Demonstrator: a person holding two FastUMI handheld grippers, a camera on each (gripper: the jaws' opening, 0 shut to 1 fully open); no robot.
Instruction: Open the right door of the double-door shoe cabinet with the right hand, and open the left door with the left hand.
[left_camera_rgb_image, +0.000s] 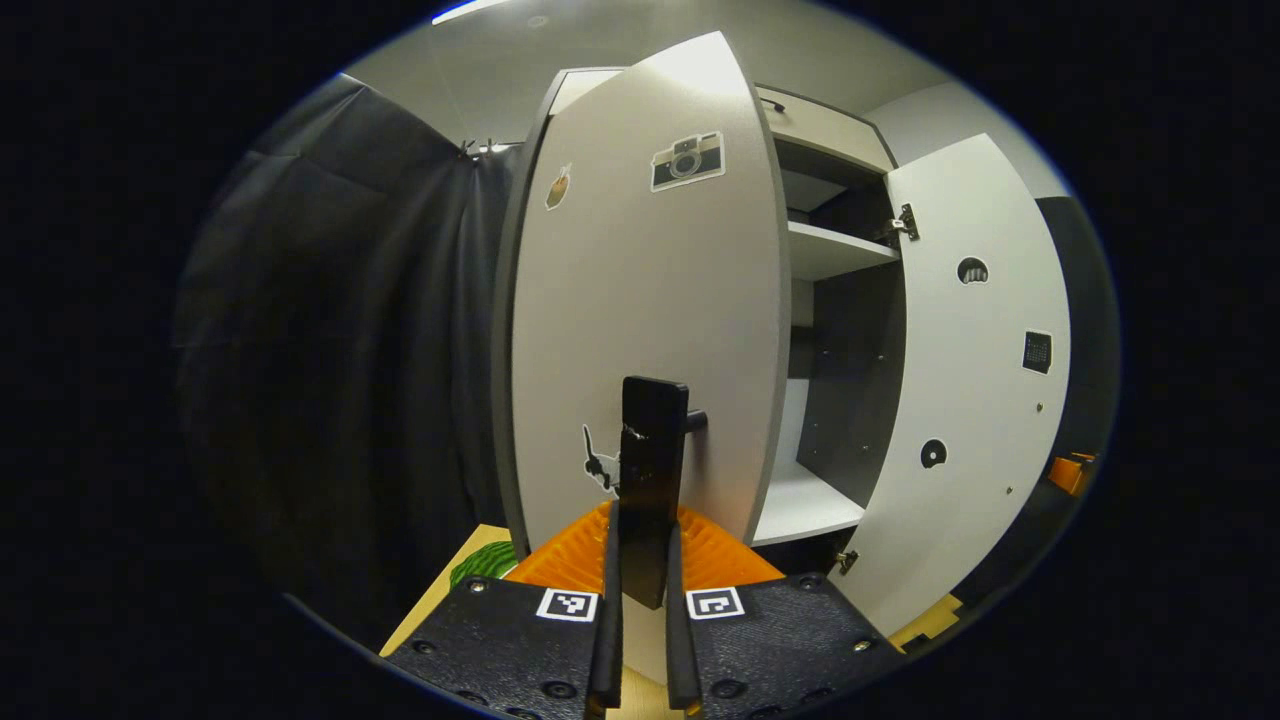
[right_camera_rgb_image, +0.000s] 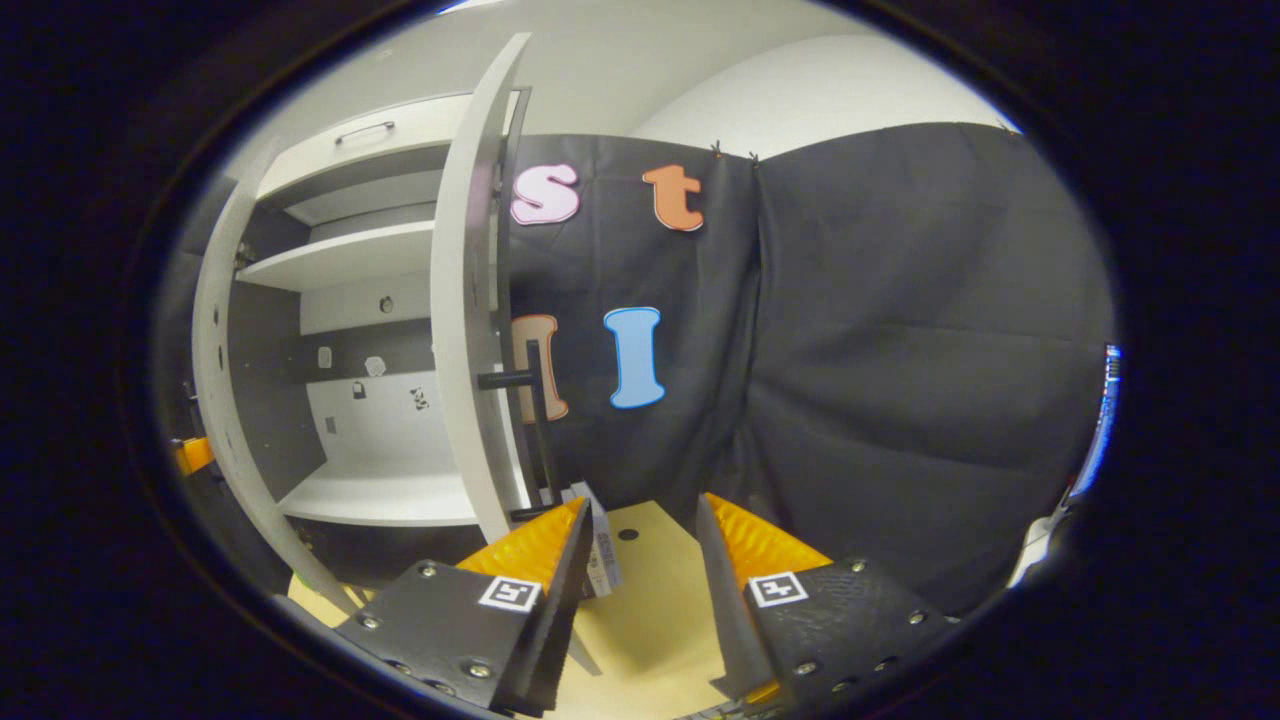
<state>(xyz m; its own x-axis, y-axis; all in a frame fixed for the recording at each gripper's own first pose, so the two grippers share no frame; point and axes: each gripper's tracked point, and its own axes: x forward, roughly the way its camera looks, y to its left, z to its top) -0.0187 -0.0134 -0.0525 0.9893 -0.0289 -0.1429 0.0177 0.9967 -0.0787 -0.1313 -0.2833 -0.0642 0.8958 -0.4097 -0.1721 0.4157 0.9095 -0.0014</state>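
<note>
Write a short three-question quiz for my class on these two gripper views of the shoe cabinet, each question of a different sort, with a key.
1. True or false: the left hand-held gripper is shut on the black handle of the left door.
2. Multiple choice: the right hand-held gripper is A) shut on a handle, B) open and holding nothing, C) shut on a shelf.
3. Fill in: the right door stands ____, showing the shelf inside.

Key: 1 true; 2 B; 3 open.
</note>
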